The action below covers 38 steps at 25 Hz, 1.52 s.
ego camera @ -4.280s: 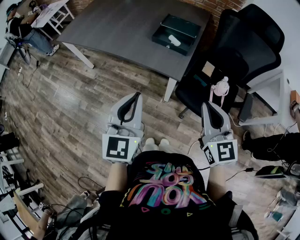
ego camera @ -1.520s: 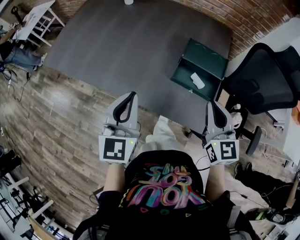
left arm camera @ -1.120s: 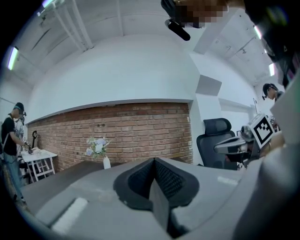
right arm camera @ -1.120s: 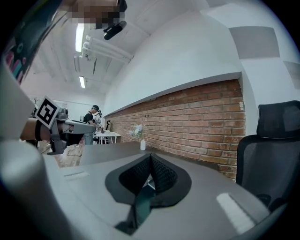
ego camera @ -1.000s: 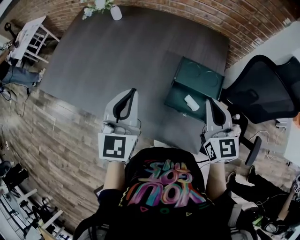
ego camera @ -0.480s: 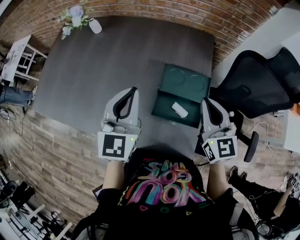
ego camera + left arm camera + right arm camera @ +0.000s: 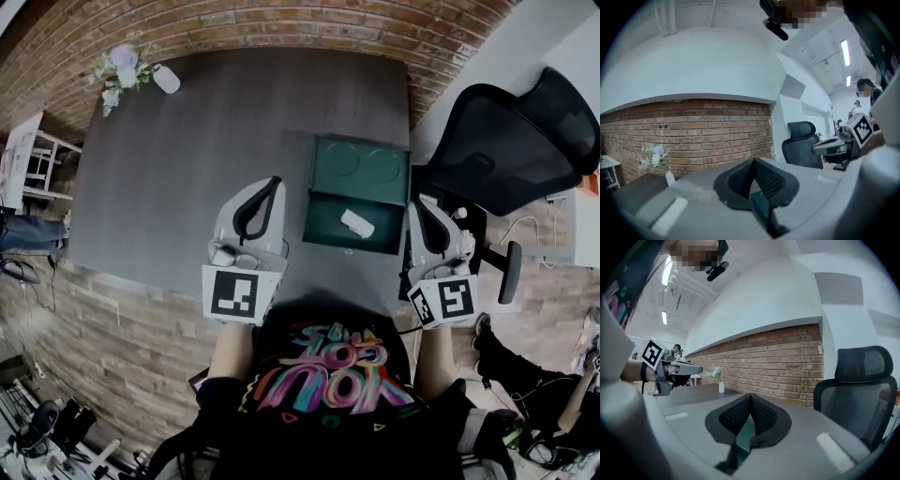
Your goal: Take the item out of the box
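A dark green box [image 7: 354, 220] lies open on the grey table [image 7: 206, 159], its lid [image 7: 360, 166] folded back toward the wall. Inside the box lies a small white item [image 7: 356, 223]. My left gripper [image 7: 273, 182] is held over the table just left of the box, shut and empty. My right gripper [image 7: 415, 201] is at the box's right edge, also shut with nothing in it. In the left gripper view the jaws [image 7: 753, 162] meet, with a corner of the green box [image 7: 762, 209] below them. In the right gripper view the jaws [image 7: 750, 396] are likewise pressed together.
A black office chair [image 7: 511, 131] stands right of the table, close to my right gripper. A flower vase [image 7: 120, 70] and a white bottle [image 7: 167, 80] sit at the table's far left corner. A brick wall [image 7: 281, 23] runs behind the table.
The person has come up to the table, so the box has moved from the far right of the view to just ahead, between both grippers. Both grippers stay shut.
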{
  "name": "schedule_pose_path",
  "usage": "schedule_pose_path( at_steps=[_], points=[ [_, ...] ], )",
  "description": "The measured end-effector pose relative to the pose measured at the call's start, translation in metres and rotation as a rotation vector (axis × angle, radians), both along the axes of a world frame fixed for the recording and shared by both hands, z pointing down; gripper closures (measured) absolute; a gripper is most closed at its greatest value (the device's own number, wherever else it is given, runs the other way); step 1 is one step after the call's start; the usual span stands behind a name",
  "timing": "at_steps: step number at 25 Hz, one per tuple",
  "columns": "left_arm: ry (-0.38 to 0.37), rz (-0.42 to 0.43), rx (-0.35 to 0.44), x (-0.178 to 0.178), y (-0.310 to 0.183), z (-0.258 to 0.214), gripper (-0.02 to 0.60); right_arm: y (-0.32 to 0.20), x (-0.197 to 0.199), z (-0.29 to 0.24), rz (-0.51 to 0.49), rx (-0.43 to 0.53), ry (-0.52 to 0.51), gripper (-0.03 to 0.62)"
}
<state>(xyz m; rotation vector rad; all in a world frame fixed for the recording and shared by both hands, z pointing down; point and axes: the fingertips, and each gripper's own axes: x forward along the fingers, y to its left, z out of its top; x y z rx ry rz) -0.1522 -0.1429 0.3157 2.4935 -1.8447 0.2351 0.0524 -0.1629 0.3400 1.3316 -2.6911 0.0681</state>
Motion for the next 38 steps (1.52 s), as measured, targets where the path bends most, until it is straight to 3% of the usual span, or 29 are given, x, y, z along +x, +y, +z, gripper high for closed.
schedule_pose_path(
  at_steps=[8, 16, 29, 38],
  points=[
    [0.006, 0.065, -0.007, 0.013, -0.02, 0.004, 0.58, -0.006, 0.009, 0.001, 0.053, 0.001, 0.009, 0.592],
    [0.02, 0.123, -0.04, 0.034, -0.033, 0.018, 0.581, -0.013, 0.013, 0.014, 0.036, -0.036, 0.043, 0.592],
    [-0.02, 0.253, -0.102, 0.074, -0.035, 0.051, 0.58, -0.011, 0.024, 0.029, 0.061, -0.073, 0.026, 0.592],
    [-0.086, 0.422, -0.165, 0.112, -0.028, 0.083, 0.503, -0.005, 0.035, 0.036, 0.095, -0.086, 0.008, 0.592]
  ],
)
